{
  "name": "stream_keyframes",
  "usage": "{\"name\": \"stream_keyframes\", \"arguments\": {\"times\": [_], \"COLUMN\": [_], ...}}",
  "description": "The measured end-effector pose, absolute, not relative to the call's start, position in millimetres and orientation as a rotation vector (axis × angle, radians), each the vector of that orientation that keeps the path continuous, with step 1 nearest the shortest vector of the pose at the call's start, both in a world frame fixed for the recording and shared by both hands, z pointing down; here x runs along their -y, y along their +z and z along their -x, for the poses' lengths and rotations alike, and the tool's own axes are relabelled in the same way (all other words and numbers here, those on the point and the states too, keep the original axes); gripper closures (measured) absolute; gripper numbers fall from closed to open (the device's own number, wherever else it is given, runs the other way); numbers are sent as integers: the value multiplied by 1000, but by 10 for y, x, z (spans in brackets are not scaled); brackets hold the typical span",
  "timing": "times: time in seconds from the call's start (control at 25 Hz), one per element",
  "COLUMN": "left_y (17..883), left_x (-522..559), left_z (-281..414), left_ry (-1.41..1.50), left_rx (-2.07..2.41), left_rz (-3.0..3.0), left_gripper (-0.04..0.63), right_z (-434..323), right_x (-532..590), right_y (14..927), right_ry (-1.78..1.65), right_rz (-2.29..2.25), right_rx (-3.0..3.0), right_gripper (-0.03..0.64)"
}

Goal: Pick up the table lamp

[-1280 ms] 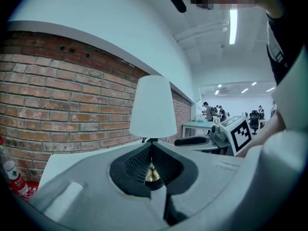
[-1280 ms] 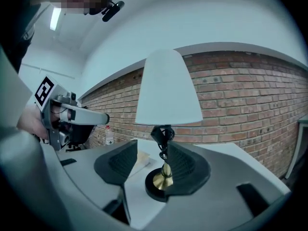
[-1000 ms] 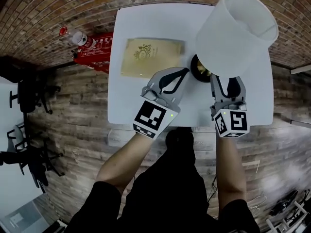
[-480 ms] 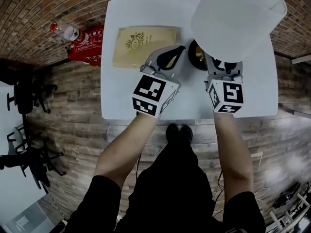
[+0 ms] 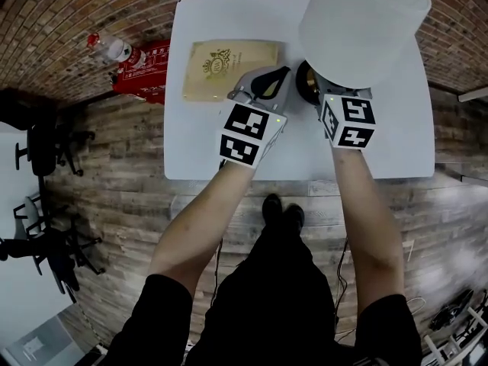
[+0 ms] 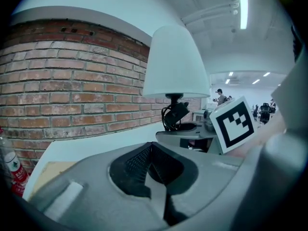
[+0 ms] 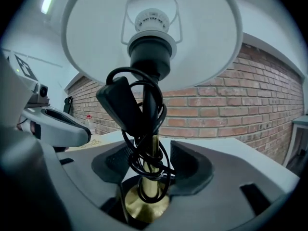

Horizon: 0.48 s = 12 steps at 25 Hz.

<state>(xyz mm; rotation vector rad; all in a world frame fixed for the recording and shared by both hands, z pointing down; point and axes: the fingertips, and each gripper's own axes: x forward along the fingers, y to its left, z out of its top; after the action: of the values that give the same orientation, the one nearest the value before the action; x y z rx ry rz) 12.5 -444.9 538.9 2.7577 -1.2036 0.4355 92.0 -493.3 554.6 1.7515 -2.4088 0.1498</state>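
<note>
The table lamp stands at the back right of the white table [image 5: 221, 151]. Its white shade [image 5: 362, 21] hides most of its dark base [image 5: 306, 82]. In the right gripper view the brass stem [image 7: 153, 177], wound with black cord [image 7: 144, 129], rises from the brass foot [image 7: 144, 207]. My right gripper [image 7: 155, 160] is open, with one jaw on each side of the stem and a gap at both pads. In the head view only its marker cube [image 5: 349, 120] shows below the shade. My left gripper [image 5: 284, 73] lies just left of the base, with its tips together and nothing in them.
A tan booklet [image 5: 232, 69] lies on the table left of the lamp. A red pack [image 5: 145, 71] and a water bottle [image 5: 110, 49] sit on the floor by the brick wall, off the table's left edge. Office chairs [image 5: 46, 151] stand further left.
Both grippers moved away from me toward the lamp. The right gripper's jaws have slid in under the shade, and the left gripper has come close beside the base.
</note>
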Motion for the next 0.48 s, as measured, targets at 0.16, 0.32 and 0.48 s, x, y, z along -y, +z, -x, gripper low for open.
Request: {"name": "stream_keyframes", "arguments": {"times": [0.16,0.32,0.48], "left_y": [5366,5339,5387], "left_x": [4473,4528,4559], "left_z": [-154,-168,-111], "left_ry": [440,412,419], "left_rx": [1193,1201,1211], "left_rz": [-2778,-2775,-2767], "left_gripper": [588,588,588], "right_z": [-898,-898,-910], "right_x": [4967,5047,5113], "right_y": [5554,5554,5557], "right_ry": [141,124,80], "right_rz": [-1759,-1788,-1834], "right_rx": [2424,2431,2438], "right_gripper": [380,400,432]}}
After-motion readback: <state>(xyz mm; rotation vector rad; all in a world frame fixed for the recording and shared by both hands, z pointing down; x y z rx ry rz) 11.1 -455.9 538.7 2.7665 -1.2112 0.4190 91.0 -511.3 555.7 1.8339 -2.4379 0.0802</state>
